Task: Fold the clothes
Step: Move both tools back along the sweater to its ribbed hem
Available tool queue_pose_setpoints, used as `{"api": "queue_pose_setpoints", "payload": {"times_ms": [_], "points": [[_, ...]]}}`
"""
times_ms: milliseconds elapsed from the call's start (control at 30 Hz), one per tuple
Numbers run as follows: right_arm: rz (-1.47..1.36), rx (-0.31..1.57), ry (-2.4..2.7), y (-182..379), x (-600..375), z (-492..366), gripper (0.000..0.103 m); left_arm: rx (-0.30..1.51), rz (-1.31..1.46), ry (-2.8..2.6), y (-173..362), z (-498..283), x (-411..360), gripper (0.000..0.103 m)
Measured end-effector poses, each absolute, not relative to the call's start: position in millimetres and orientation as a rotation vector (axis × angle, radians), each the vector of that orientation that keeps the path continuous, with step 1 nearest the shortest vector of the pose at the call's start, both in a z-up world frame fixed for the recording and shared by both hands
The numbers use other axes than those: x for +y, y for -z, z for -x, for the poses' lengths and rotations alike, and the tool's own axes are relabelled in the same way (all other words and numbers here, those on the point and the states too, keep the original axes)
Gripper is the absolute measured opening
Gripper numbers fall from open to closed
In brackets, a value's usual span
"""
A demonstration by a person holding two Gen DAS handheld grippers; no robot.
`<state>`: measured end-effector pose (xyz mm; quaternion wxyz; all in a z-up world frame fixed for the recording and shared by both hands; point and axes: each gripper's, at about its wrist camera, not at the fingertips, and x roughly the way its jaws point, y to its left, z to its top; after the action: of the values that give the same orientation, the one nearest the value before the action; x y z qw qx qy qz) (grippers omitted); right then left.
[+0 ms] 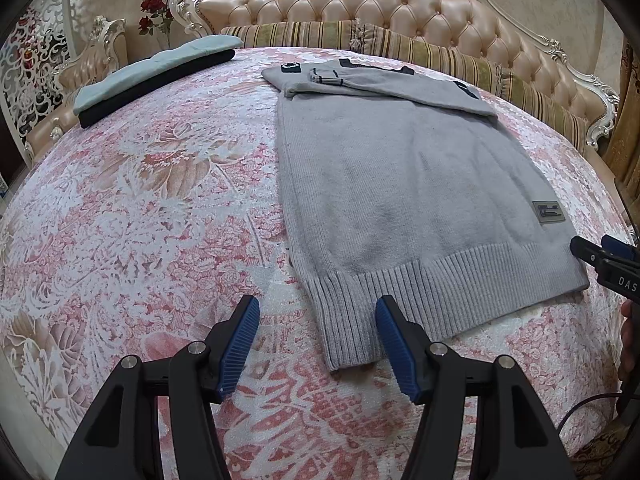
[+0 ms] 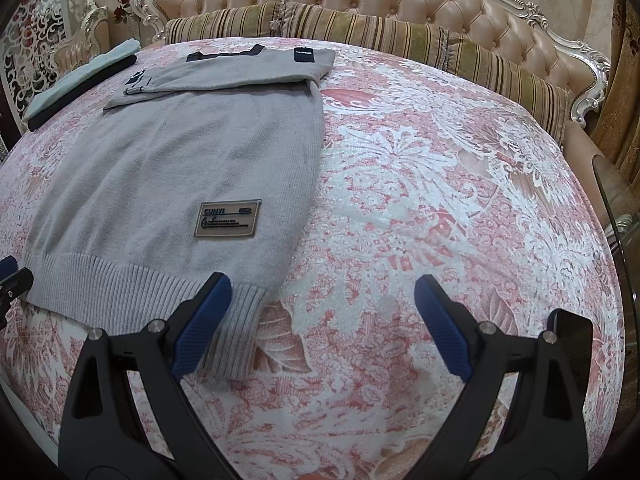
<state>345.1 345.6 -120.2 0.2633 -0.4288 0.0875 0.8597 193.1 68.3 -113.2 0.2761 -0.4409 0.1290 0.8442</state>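
Observation:
A grey knit sweater (image 1: 400, 184) lies flat on the bed, its sleeves folded across the chest at the far end and its ribbed hem nearest me. My left gripper (image 1: 318, 300) hovers open over the hem's left corner, with nothing between its blue pads (image 1: 240, 340). In the right wrist view the sweater (image 2: 180, 168) shows a sewn patch (image 2: 226, 219). My right gripper (image 2: 323, 279) is open at the hem's right corner, its left finger over the ribbing and its right finger over bare bedspread. Each gripper's tip shows at the edge of the other's view, the right gripper (image 1: 600, 264) included.
The pink and white floral bedspread (image 1: 140, 220) covers the whole bed. A folded light blue garment on a black one (image 1: 152, 76) lies at the far left. Striped bolsters (image 1: 460, 56) and a tufted headboard (image 1: 400, 4) close off the far end. A person's hand (image 1: 630, 336) is at the right edge.

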Motion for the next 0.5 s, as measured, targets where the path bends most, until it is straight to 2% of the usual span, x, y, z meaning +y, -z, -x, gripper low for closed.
{"api": "queue_pose_setpoints", "payload": {"times_ms": [500], "points": [[1.149, 0.203, -2.312, 109, 337, -363, 0.093, 0.345, 1.171, -2.261, 114, -193, 68, 0.062]]}}
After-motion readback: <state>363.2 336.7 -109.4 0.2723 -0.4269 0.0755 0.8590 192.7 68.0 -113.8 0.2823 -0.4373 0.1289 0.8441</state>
